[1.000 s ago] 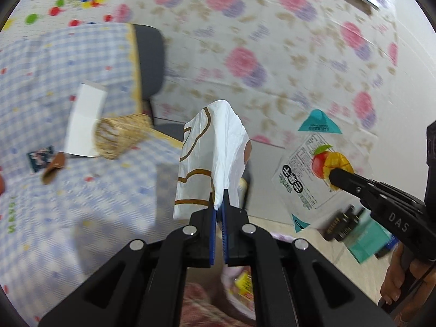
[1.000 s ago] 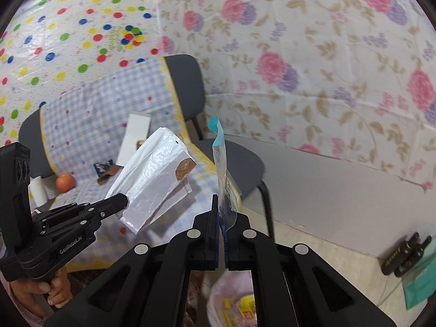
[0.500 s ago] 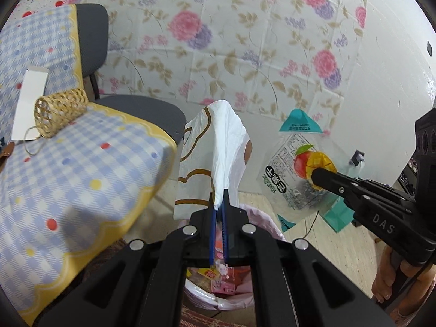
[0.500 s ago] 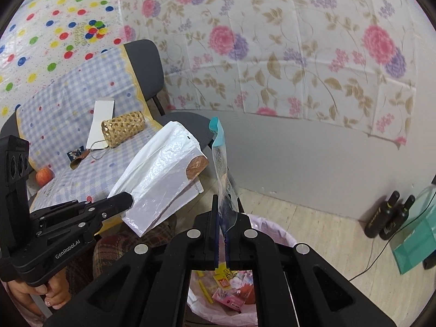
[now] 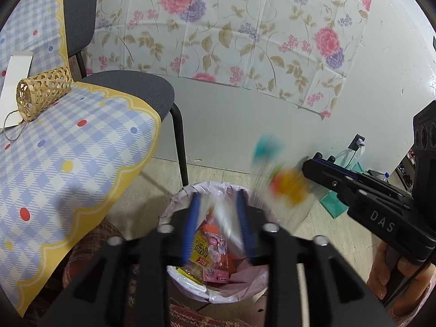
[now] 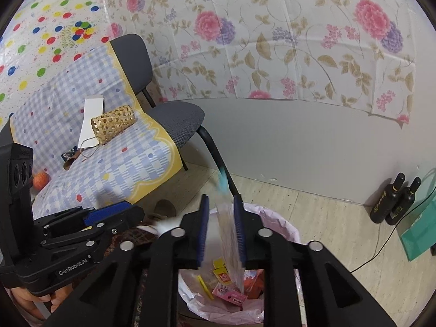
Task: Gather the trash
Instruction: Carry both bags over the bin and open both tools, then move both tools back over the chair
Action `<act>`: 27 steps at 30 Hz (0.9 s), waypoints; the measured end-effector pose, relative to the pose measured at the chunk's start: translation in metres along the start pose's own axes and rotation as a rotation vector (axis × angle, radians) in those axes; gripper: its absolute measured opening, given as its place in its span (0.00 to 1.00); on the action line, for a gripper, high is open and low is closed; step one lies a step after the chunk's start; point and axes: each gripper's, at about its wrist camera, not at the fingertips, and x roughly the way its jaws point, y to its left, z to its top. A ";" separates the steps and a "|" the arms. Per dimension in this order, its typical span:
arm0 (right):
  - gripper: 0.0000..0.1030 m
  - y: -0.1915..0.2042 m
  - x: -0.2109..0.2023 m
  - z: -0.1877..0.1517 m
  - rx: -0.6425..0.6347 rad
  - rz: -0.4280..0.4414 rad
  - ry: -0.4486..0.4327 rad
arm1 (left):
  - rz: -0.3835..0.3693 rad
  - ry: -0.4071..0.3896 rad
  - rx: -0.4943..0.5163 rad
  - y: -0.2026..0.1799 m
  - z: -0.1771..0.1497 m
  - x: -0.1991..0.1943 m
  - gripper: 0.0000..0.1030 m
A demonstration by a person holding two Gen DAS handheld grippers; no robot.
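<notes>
A bin lined with a pink bag [image 5: 174, 204] stands on the floor under both grippers, with bright wrappers inside. My left gripper [image 5: 218, 194] hangs over it, its jaws opening; a blurred white plastic bag [image 5: 226, 226] drops between the blue pads, free of them. From the right wrist view the bin [image 6: 283, 226] lies right below my right gripper [image 6: 220, 197], whose jaws are also opening. A clear wrapper with a teal top [image 6: 230, 234] slides down between them, blurred. That wrapper [image 5: 283, 182] falls beside the right gripper [image 5: 308, 166] in the left view. The left gripper [image 6: 130, 218] shows at lower left.
A table with a blue checked, yellow-edged cloth [image 5: 68, 150] stands to the left, bearing a wicker basket [image 5: 41, 92] and a white card. A dark chair [image 5: 130, 87] sits behind the bin. Two dark bottles [image 6: 392, 201] and a teal bag [image 6: 417, 234] rest by the wall.
Both grippers sank toward the bin and their jaws parted. The white bag and the clear wrapper, held upright before, now drop toward the bin.
</notes>
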 end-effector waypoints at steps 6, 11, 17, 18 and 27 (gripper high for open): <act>0.23 0.002 -0.007 0.007 -0.008 0.003 -0.030 | 0.048 -0.042 -0.018 0.015 0.009 -0.016 0.29; 0.23 0.023 -0.022 0.024 -0.062 0.028 -0.099 | 0.111 -0.109 -0.047 0.036 0.022 -0.040 0.29; 0.23 0.064 -0.011 0.039 -0.146 0.091 -0.119 | 0.192 -0.167 -0.094 0.066 0.028 -0.066 0.29; 0.23 0.068 -0.008 0.040 -0.151 0.102 -0.114 | 0.207 -0.174 -0.103 0.072 0.028 -0.070 0.29; 0.23 0.143 0.013 0.056 -0.267 0.223 -0.114 | 0.349 -0.205 -0.194 0.133 0.024 -0.105 0.29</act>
